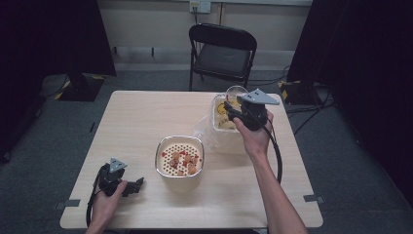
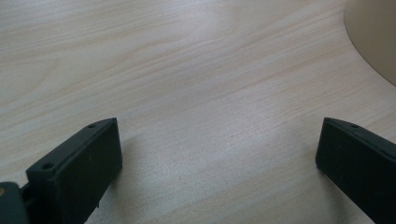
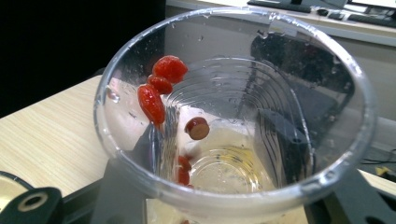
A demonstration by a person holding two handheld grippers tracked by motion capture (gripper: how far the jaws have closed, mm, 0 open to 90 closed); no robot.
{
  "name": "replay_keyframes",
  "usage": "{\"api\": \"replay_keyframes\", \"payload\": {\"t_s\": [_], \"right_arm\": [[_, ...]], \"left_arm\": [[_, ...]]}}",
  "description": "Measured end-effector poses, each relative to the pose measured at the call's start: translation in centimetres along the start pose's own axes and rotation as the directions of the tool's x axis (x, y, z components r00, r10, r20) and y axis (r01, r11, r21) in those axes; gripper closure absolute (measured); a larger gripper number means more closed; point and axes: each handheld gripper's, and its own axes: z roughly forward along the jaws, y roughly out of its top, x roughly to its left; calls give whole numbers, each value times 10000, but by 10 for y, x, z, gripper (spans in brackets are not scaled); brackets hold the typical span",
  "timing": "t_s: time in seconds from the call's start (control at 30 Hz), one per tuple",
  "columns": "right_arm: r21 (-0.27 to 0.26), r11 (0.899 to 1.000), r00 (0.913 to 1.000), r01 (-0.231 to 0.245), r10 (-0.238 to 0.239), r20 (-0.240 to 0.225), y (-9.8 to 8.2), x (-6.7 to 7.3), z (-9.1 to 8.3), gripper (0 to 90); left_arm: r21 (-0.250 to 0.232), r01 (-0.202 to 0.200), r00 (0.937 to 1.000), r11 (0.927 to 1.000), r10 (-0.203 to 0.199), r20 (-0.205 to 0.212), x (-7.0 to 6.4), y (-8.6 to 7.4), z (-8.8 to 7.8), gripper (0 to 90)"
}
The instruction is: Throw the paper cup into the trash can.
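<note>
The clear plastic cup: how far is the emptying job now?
Mostly done: solids lie on the perforated strainer. In hand: the right gripper holds the clear plastic cup, where red berries cling to the wall. Left: shake these out. The left gripper rests open.

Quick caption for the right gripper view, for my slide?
Right gripper holds a clear cup with red berries stuck to its wet wall.

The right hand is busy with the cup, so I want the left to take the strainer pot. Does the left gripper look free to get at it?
Probably yes. The left gripper rests open and empty on the table, pointing toward the strainer pot, with bare wood between them.
</note>
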Motion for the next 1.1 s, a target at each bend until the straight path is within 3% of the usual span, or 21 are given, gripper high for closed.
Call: {"api": "replay_keyframes", "payload": {"t_s": [0.2, 0.27, 0.37, 0.5, 0.7, 1.1], "right_arm": [[261, 9992, 9989, -292, 282, 364, -1, -11, 11, 358], [312, 9986, 9972, -431, 411, 626, -3, -15, 13, 250], [428, 9975, 9953, -556, 520, 812, -5, -18, 16, 167], [312, 9963, 9940, -797, 771, 773, -5, -19, 16, 152], [341, 9967, 9949, -740, 715, 706, -6, -22, 9, 167], [437, 9959, 9962, -787, 769, 404, -34, -12, -34, 150]], "left_arm": [[-1, 1, 10000, 10000, -1, -1, 0, 0, 0, 0], [0, 1, 10000, 10000, -1, 0, 0, 0, 0, 0], [3, -1, 10000, 10000, 1, 1, 0, 0, 0, 0], [-1, 3, 10000, 10000, -3, 2, 0, 0, 0, 0], [-3, 5, 10000, 10000, -5, 8, 0, 0, 0, 0], [-4, 3, 10000, 10000, -3, -1, 0, 0, 0, 0]]}}
